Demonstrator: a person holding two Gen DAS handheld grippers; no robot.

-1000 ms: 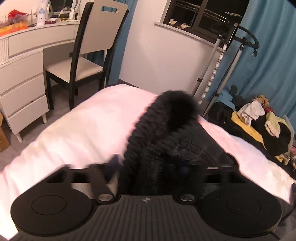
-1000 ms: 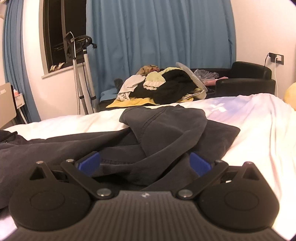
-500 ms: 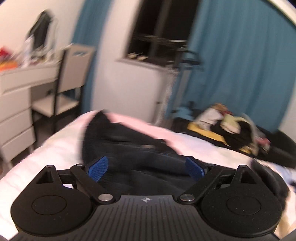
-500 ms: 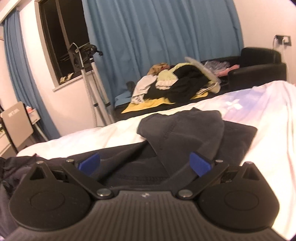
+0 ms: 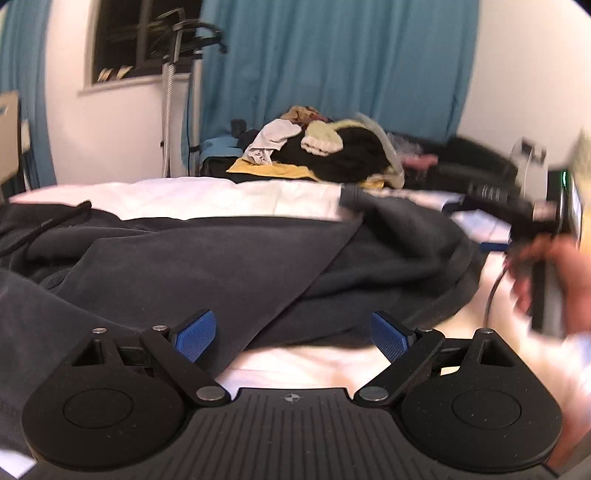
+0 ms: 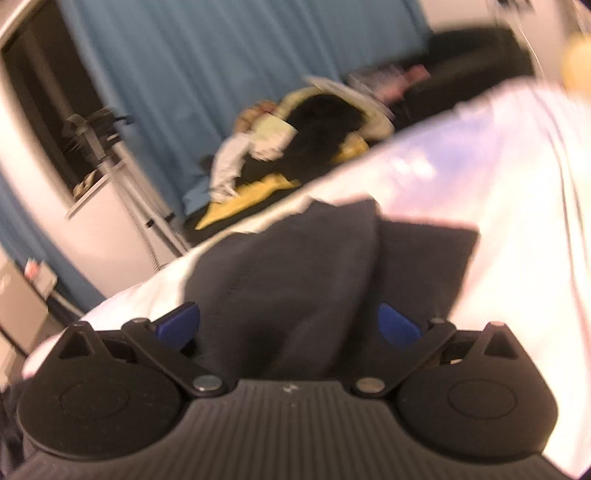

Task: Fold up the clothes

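One dark garment (image 5: 221, 266), two tongs (image 5: 291, 336)

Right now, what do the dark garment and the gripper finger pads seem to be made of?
Dark garment: probably thick cotton fleece or jersey; matte, soft heavy folds, no sheen. Finger pads: blue, seemingly rubber or textured plastic; fine grid pattern on the surface.

Home bedroom around me: bed with white-pink sheet (image 5: 229, 195), long teal fabric curtains (image 5: 332, 66) beside dark night window (image 5: 129, 33), mixed heap of unsorted clothes (image 5: 321, 151) beyond bed, black armchair (image 6: 476, 55) by wall.
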